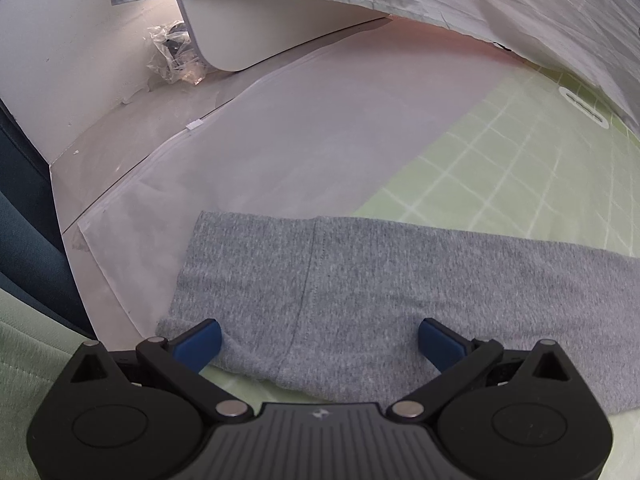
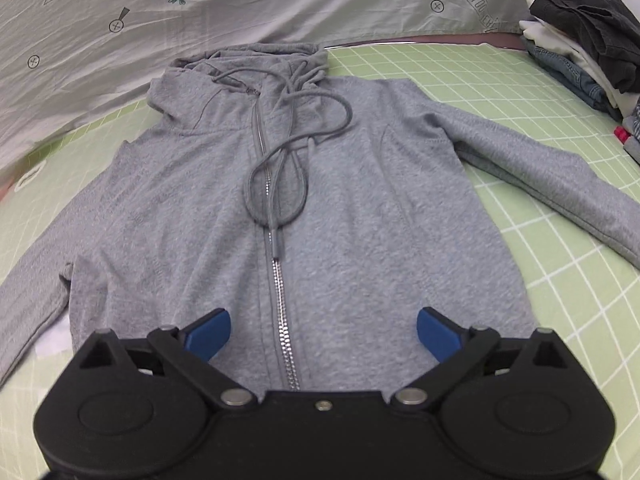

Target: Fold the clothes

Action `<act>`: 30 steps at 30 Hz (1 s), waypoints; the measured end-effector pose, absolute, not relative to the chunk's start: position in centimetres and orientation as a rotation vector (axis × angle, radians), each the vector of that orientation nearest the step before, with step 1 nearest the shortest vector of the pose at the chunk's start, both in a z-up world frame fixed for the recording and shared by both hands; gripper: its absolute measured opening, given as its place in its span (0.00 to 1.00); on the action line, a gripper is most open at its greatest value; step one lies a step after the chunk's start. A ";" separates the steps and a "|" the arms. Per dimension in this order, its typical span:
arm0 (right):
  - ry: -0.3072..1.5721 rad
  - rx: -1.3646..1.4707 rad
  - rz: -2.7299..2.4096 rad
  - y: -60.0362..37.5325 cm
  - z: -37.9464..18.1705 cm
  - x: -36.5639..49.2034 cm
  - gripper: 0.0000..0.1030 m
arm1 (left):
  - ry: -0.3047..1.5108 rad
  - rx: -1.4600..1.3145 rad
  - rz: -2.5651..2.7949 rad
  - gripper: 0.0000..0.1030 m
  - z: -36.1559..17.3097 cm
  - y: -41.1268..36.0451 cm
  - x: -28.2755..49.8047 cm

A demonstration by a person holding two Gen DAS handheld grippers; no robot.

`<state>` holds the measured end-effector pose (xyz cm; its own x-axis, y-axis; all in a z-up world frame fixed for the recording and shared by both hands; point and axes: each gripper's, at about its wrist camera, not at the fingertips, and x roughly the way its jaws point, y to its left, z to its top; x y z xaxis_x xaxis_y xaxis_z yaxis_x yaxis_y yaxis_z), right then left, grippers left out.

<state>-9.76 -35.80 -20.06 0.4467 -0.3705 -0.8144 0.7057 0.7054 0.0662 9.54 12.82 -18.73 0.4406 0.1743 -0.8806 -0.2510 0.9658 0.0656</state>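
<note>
A grey zip-up hoodie (image 2: 340, 200) lies flat and face up on the green checked mat (image 2: 540, 300), hood at the far end, drawstrings looped over the silver zipper (image 2: 280, 292). Both sleeves are spread outward. My right gripper (image 2: 324, 334) hovers over the hoodie's lower front, jaws wide open, the zipper running between them and nothing gripped. In the left wrist view a grey sleeve end (image 1: 360, 292) lies across the mat. My left gripper (image 1: 320, 342) stands open over its cuff, blue pads apart on either side of the seam.
A stack of folded clothes (image 2: 584, 40) sits at the far right of the mat. A pale printed sheet (image 2: 120, 20) drapes behind the hoodie. In the left wrist view, a clear plastic sheet (image 1: 280, 140), a crumpled plastic bag (image 1: 176, 56) and a white wall lie beyond the sleeve.
</note>
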 end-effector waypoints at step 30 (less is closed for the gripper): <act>0.876 0.354 -0.701 -34.8 -21.0 -10.1 1.00 | 1.017 0.056 -0.096 0.00 -17.9 5.5 10.7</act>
